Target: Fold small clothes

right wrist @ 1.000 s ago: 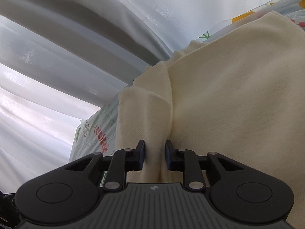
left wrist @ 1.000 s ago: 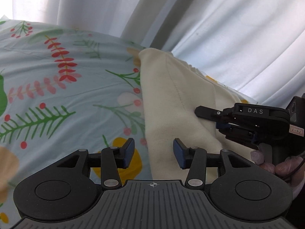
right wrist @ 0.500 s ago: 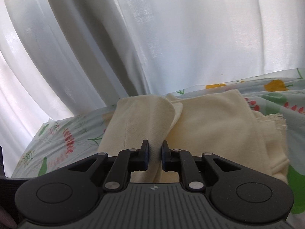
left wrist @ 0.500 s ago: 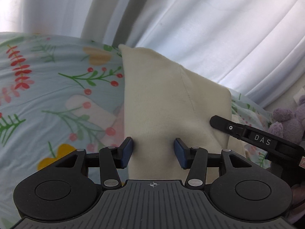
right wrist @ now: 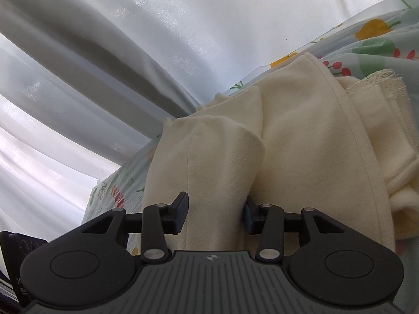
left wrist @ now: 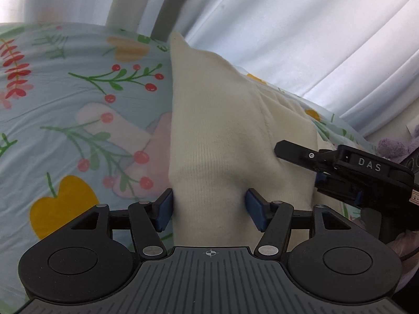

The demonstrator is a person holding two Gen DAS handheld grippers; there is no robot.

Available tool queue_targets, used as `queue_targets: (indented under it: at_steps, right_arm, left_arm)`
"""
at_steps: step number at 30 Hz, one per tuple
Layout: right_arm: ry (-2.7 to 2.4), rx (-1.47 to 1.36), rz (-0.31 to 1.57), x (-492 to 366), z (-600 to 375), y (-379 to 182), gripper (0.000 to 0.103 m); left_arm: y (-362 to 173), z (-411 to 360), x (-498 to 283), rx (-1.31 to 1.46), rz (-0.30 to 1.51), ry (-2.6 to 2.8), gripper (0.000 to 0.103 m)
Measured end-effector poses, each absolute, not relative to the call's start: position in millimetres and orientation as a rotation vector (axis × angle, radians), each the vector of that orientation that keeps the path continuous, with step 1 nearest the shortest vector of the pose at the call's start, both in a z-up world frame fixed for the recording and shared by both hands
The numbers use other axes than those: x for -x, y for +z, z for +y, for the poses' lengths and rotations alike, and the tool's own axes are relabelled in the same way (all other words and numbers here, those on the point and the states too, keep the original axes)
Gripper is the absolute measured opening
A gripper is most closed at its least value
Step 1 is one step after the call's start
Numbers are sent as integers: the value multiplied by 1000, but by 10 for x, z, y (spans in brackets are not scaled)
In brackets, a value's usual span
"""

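Two views are being given. From the left wrist, a cream garment (left wrist: pixel 217 130) is being seen lying folded on a floral bedsheet (left wrist: pixel 78 110), its far corner reaching the sheet's far edge by the white curtain (left wrist: pixel 288 26). The left gripper (left wrist: pixel 209 206) is being opened, the jaws standing apart on either side of the near fold, with cloth between them but not being pinched. The right gripper (left wrist: pixel 340 167) is being held over the garment's right part, beside a purple plush toy (left wrist: pixel 392 146).

From the right wrist, the right gripper (right wrist: pixel 214 214) is being opened too; a folded flap of the cream garment (right wrist: pixel 209 162) is being straddled, not clamped. A frayed hem (right wrist: pixel 377 78) is being shown at the right.
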State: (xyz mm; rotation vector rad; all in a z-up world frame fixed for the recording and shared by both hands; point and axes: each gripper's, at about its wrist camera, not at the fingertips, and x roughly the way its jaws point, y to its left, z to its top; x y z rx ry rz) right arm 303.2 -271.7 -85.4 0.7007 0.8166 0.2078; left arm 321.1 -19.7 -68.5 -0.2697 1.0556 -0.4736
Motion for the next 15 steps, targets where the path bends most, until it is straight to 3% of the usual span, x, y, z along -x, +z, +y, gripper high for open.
queue_targets:
  at_steps: [1,2,8,15]
  right_arm:
    - [188,-645,822,-3048,-2660,-808,18]
    - [173,-592,821,-3054,-2616,-767,13]
    - [75,-196,658,-2887,-2375,-305,12]
    - [-92,-117,649,-2828,-2669,-305,12]
  left_arm:
    - [-669,-204,-3206,267,1053,-467,64]
    - [-637,-208,-3193,263,1046,-461,64]
    - [-439,-252,-3158,234,975,-473,65]
    - [-504,-429,-3188,205,1008,-528,65]
